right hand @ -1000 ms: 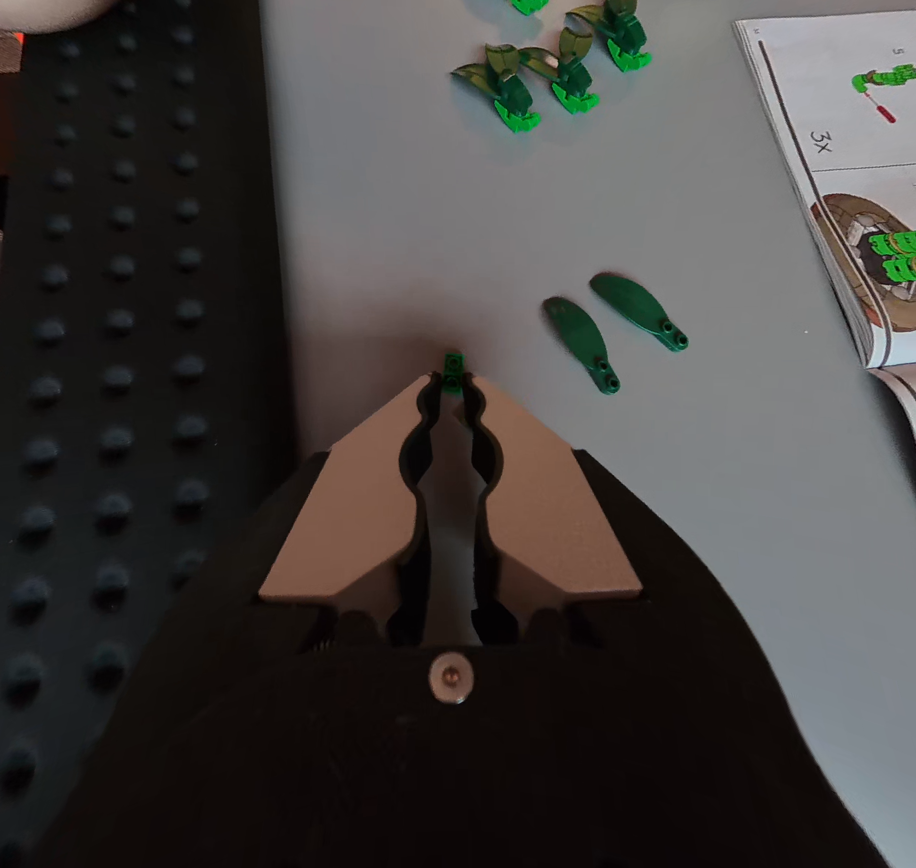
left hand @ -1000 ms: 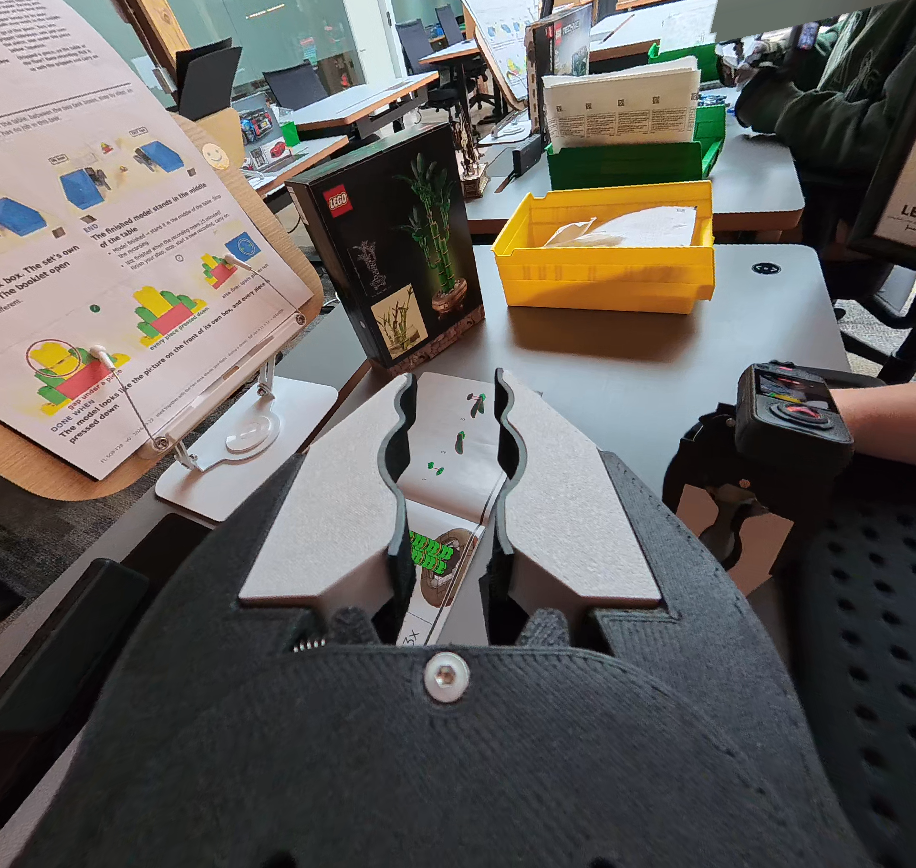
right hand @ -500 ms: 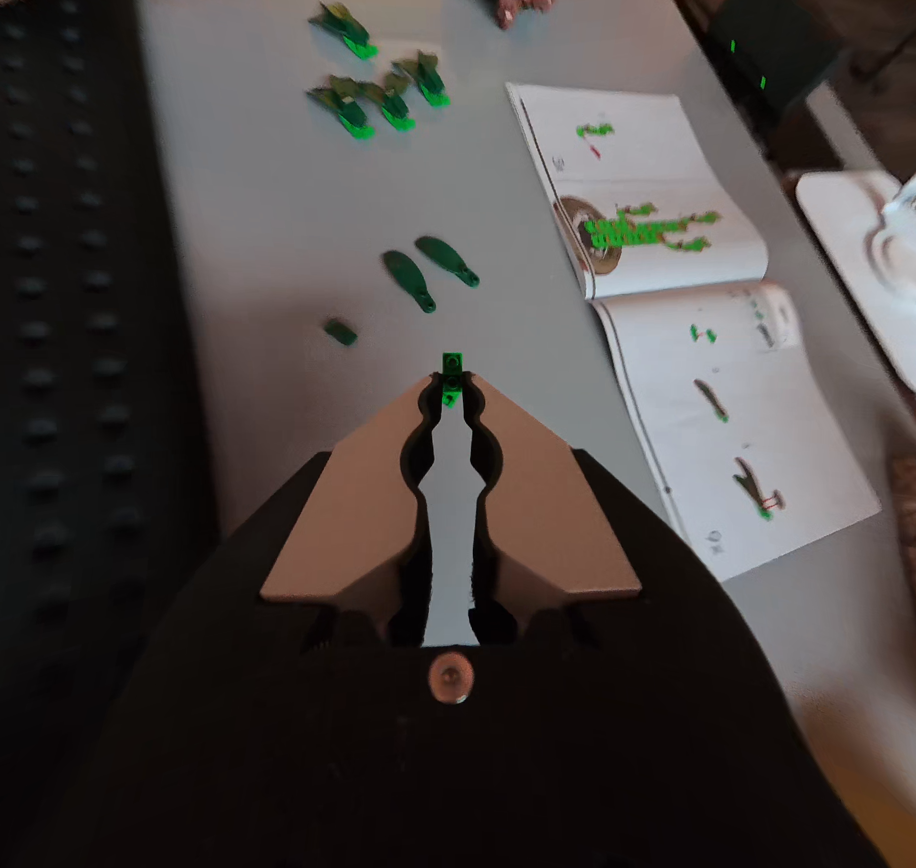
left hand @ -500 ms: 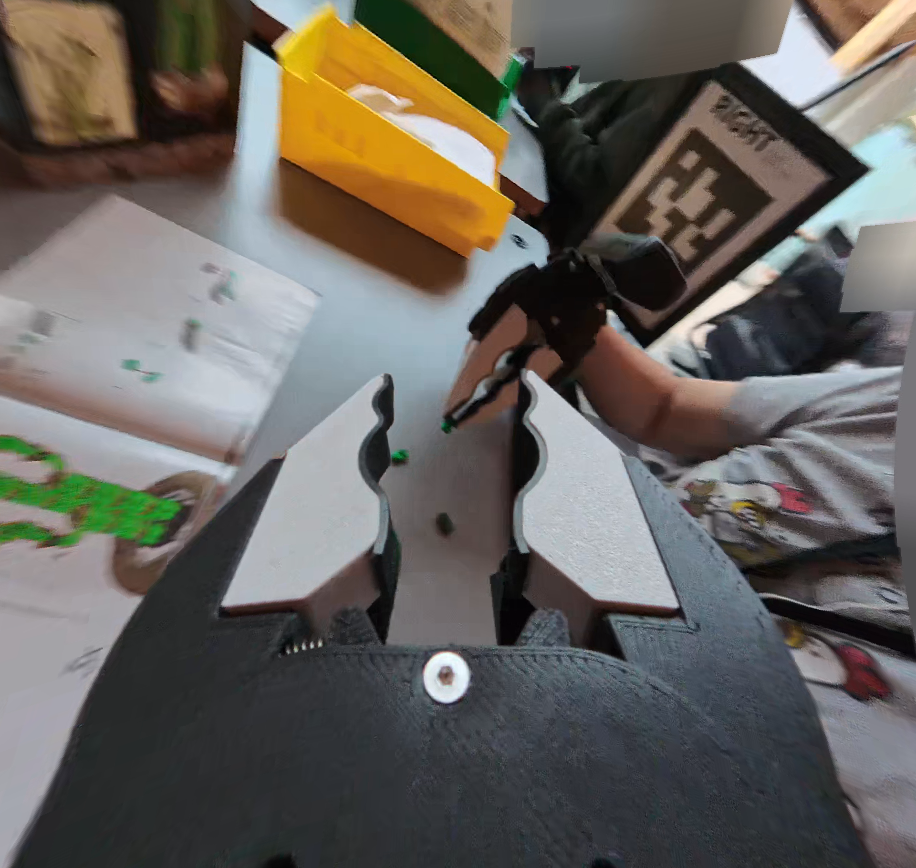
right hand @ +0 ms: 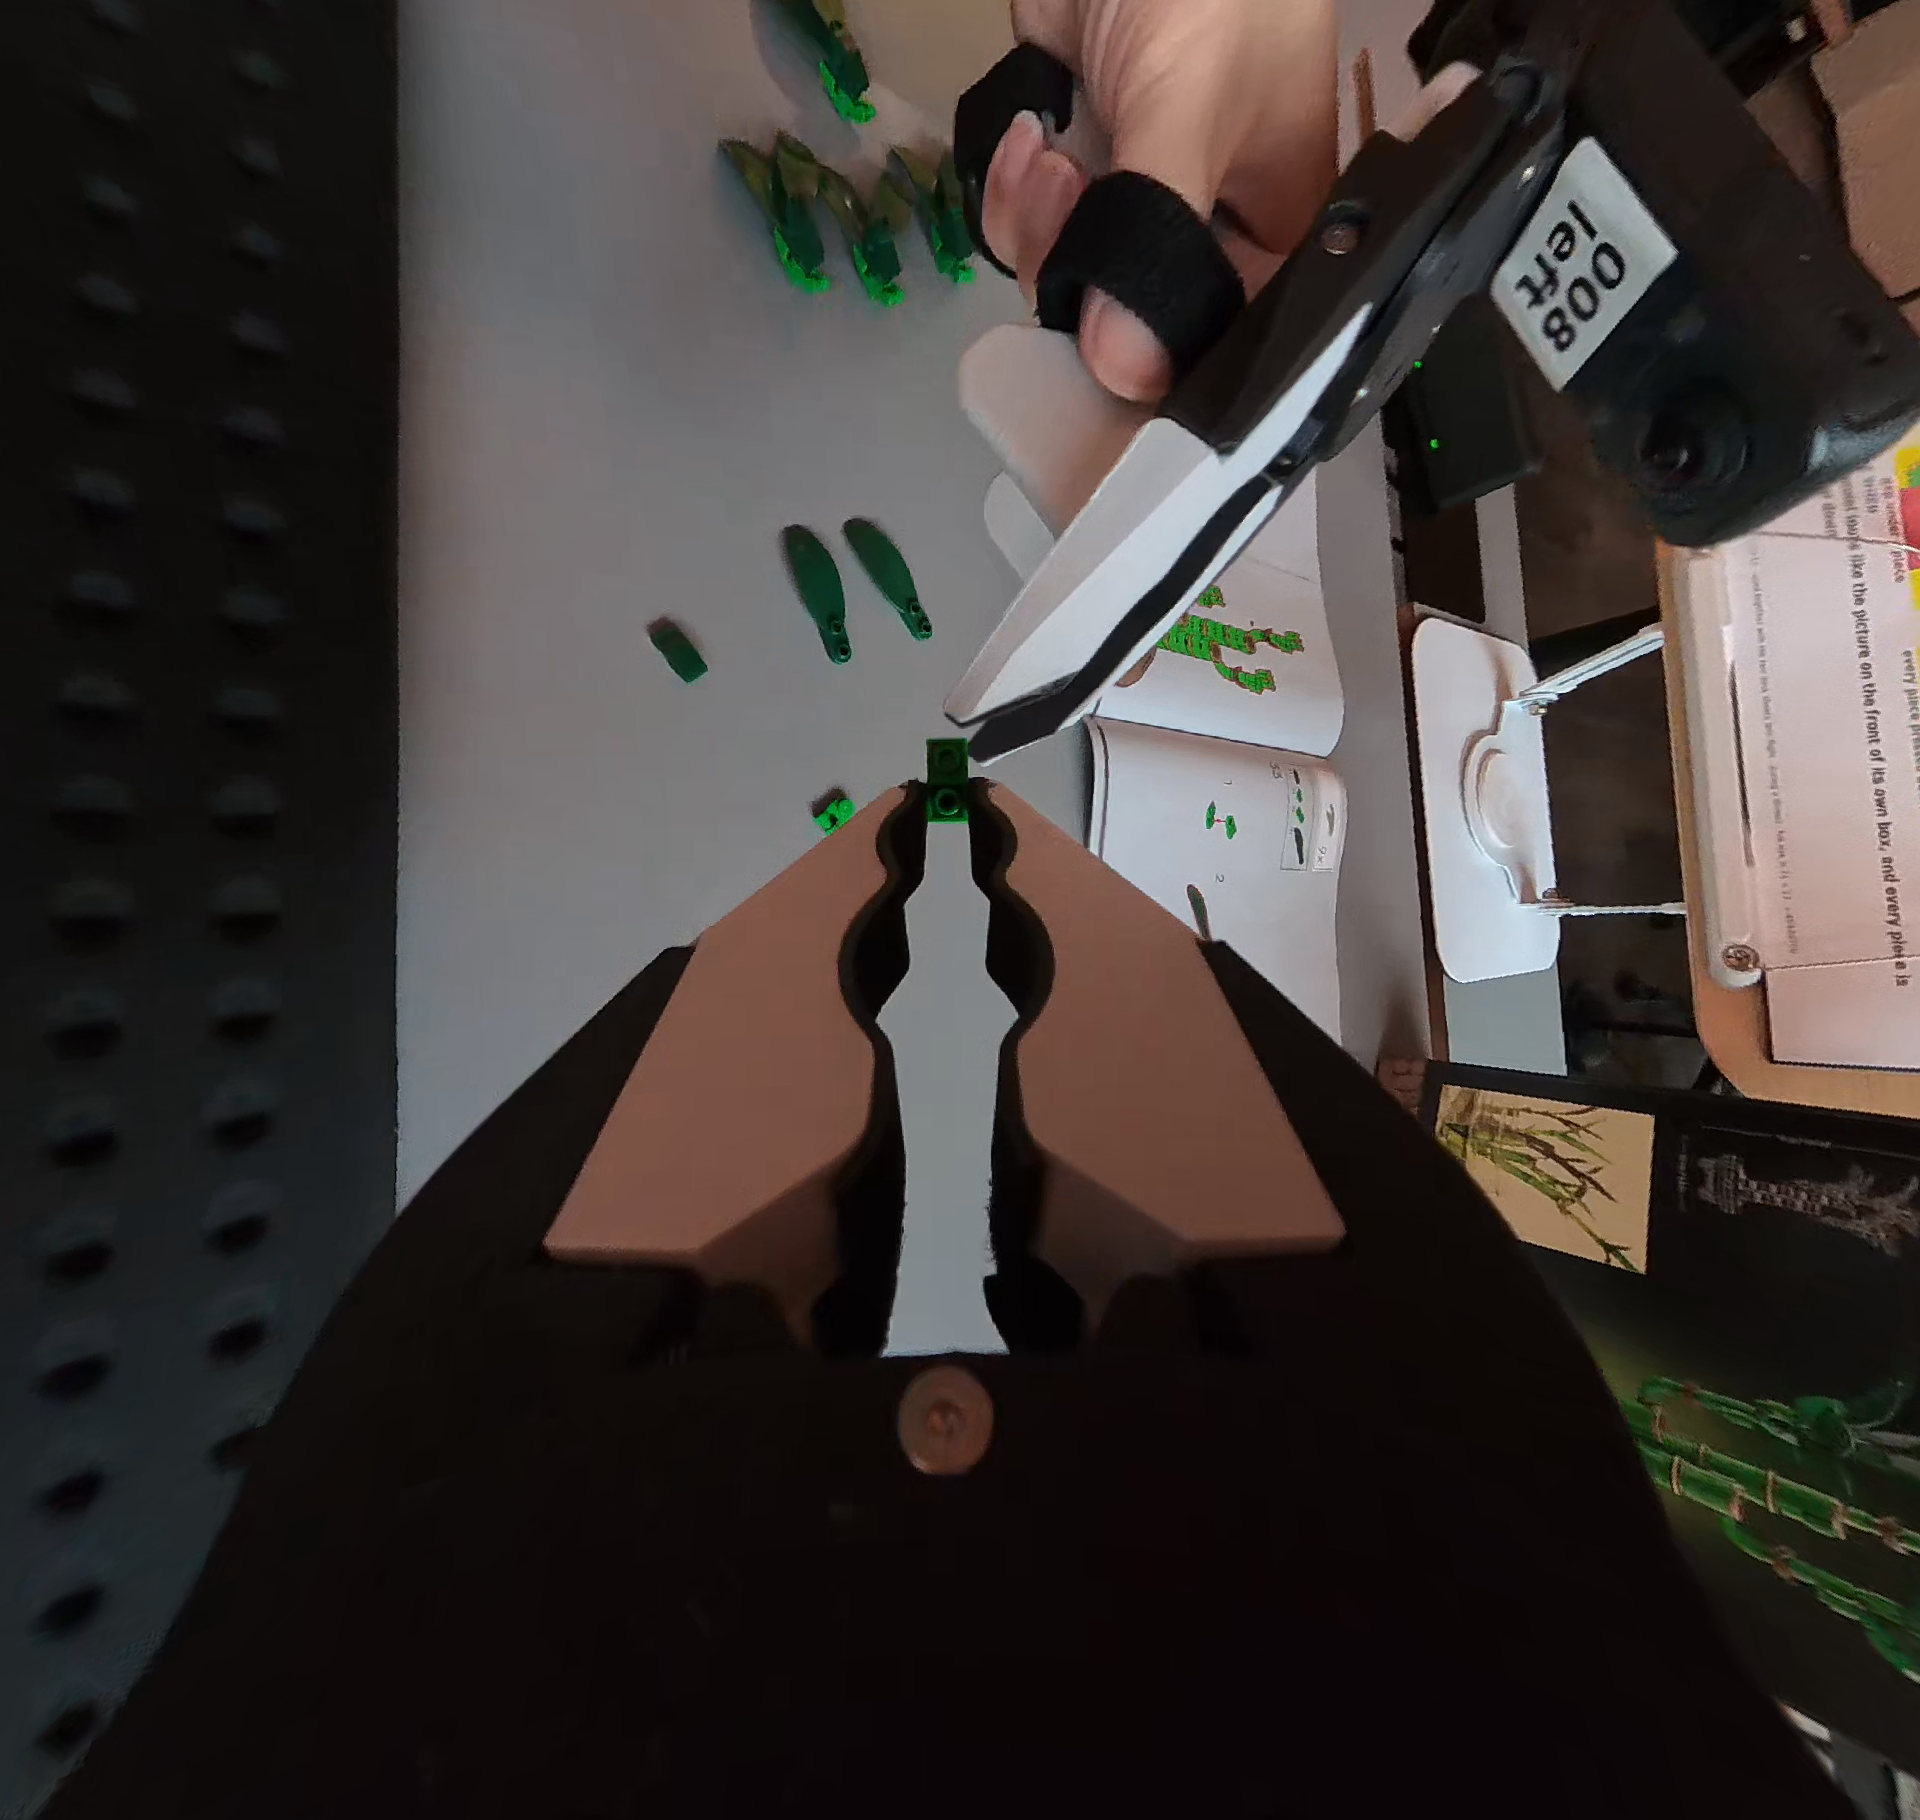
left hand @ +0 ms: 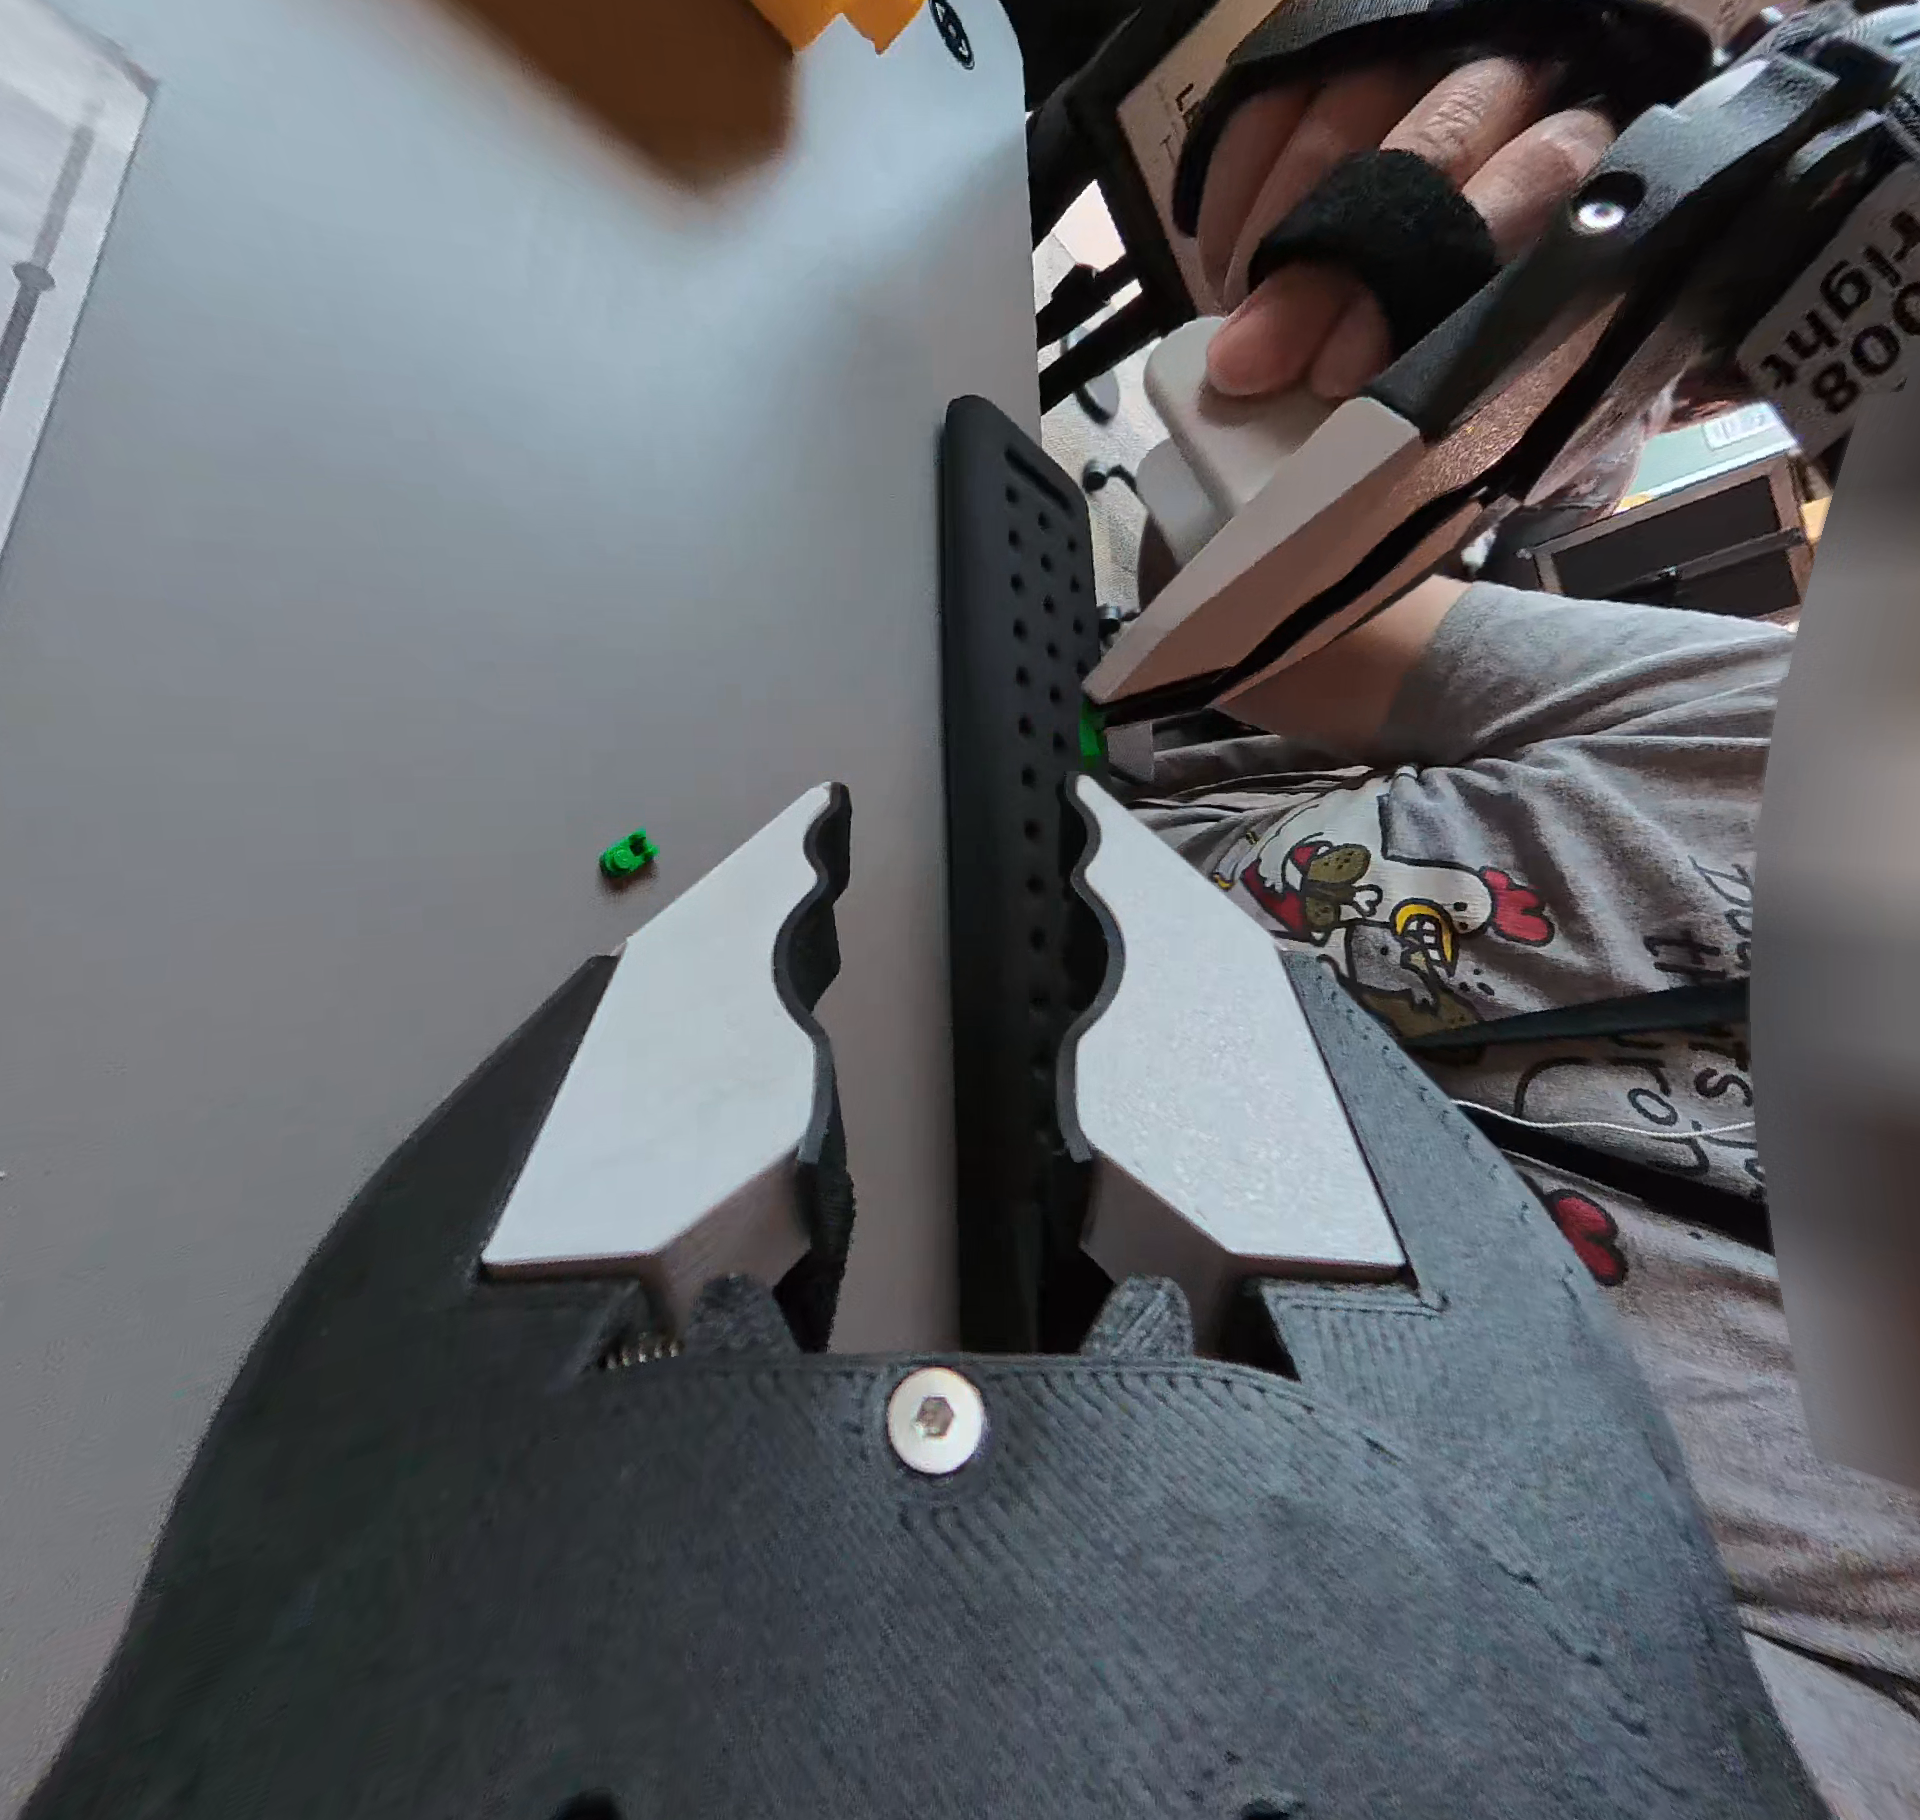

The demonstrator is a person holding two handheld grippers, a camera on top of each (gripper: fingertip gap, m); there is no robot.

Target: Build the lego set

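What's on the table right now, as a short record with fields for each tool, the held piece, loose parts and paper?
right tool: shut on green plate, held above the table
left tool: open, empty, tips close to the plate
loose clip: bright green, on the grey table beside the right tool's tip
leaf pieces: two dark green, side by side
leaf clusters: four, farther back
booklet: open, right of the plate

Your right gripper [right hand: 948,802] is pinched nearly shut, tips clamped. Your left gripper [left hand: 956,799] stands spread, its tips angled down close to the right's.
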